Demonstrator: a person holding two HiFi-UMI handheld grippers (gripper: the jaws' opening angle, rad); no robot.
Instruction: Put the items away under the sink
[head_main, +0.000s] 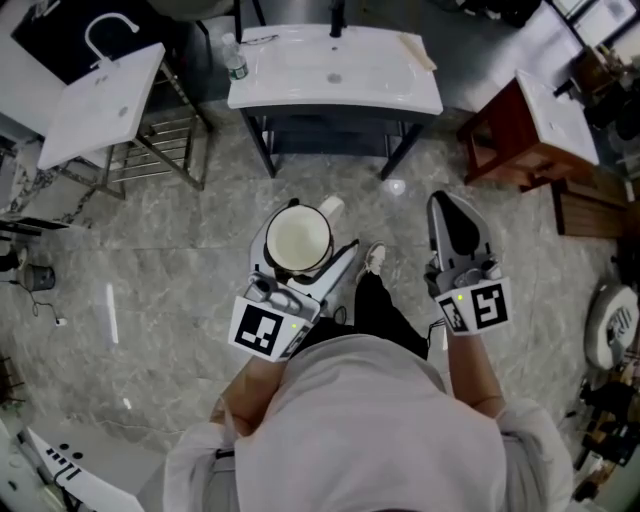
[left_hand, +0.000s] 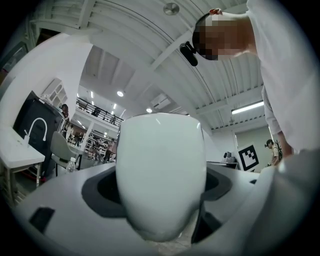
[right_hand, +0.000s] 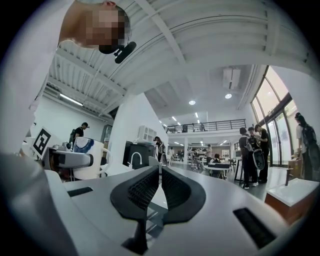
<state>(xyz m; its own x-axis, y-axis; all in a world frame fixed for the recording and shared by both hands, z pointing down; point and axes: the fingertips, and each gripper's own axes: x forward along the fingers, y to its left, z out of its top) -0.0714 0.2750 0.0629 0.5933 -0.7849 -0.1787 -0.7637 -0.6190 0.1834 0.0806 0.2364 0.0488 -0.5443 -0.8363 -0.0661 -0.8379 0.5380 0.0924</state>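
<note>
My left gripper (head_main: 300, 252) holds a white mug (head_main: 298, 240) upright over the marble floor, one jaw on each side of its body. The mouth faces up and the handle points away from me. In the left gripper view the mug (left_hand: 160, 175) fills the space between the jaws and hides most of what lies ahead. The right gripper (head_main: 452, 205) is beside it at the right, its black pads (right_hand: 145, 187) together with nothing in them. From the right gripper view I see the mug (right_hand: 89, 150) at the left. Ahead stands the white sink (head_main: 335, 70) on a dark frame with open space (head_main: 330, 140) beneath.
A water bottle (head_main: 232, 60) stands at the sink's left end. A second white basin (head_main: 100, 100) rests on a metal rack at the far left. A wooden stand with a white top (head_main: 525, 125) is at the right. My shoe (head_main: 374, 258) shows between the grippers.
</note>
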